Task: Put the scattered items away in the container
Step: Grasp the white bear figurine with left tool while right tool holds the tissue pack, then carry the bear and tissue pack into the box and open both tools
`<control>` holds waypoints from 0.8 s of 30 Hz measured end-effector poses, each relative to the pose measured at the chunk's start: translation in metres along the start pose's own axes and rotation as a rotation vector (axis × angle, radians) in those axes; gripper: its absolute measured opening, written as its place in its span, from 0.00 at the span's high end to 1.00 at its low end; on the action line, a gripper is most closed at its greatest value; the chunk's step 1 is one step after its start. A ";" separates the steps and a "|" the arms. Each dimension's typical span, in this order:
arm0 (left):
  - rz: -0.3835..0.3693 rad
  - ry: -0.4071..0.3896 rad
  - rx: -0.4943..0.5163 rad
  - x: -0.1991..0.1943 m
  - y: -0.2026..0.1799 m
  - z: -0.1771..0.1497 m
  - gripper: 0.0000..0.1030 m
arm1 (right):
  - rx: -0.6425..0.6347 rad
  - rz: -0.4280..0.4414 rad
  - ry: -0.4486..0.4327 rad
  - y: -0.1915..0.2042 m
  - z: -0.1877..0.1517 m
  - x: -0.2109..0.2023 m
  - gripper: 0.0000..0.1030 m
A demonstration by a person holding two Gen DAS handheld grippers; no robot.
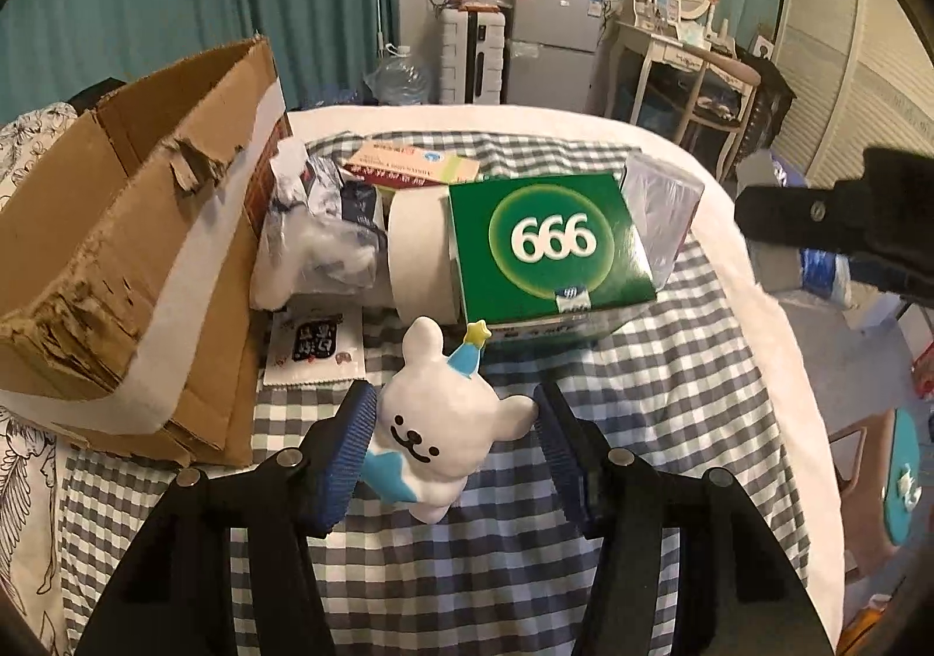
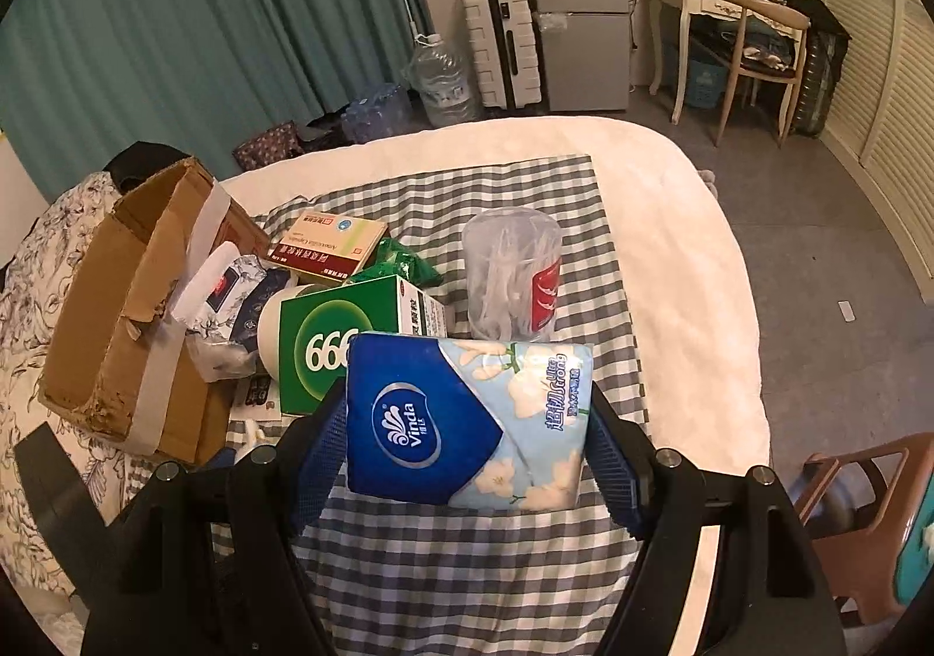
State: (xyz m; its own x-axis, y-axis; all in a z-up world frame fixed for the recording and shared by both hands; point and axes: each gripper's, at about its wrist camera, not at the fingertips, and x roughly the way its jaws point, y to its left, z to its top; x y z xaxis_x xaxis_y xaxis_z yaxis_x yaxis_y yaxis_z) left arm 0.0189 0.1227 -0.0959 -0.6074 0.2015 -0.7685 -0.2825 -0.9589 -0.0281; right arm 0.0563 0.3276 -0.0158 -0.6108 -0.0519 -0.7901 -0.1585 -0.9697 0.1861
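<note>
Both tongs loaded above the checked cloth, cardboard box at the left.

The left tongs (image 1: 452, 422) are clamped on a white bear figurine (image 1: 435, 422) with a blue party hat, its body pinched between the blue pads; the right tongs (image 2: 467, 422) are clamped on a blue Vinda tissue pack (image 2: 467, 422), held flat across the pads; the torn cardboard box (image 2: 125, 317) lies open on the bed at the left edge of the checked cloth (image 2: 467, 568); just beside it sit a green 666 box (image 1: 549, 247), a red-and-cream medicine box (image 2: 330, 244), a white roll (image 1: 417, 253) and a clear tub of swabs (image 2: 513, 271); the tub stands upright, right of the green box.
</note>
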 end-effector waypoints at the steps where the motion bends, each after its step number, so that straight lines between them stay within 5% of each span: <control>1: -0.002 -0.003 -0.001 -0.002 0.000 0.000 0.44 | -0.001 0.000 -0.001 0.000 0.000 0.000 0.28; 24: -0.048 -0.134 -0.050 -0.057 0.031 0.062 0.44 | -0.056 -0.022 -0.087 0.025 0.012 -0.043 0.28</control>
State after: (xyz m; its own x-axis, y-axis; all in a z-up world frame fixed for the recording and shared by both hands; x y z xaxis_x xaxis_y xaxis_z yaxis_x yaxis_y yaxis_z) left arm -0.0012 0.0941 -0.0130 -0.6883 0.2692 -0.6737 -0.2786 -0.9555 -0.0972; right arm 0.0699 0.3088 0.0299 -0.6732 -0.0120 -0.7394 -0.1306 -0.9822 0.1348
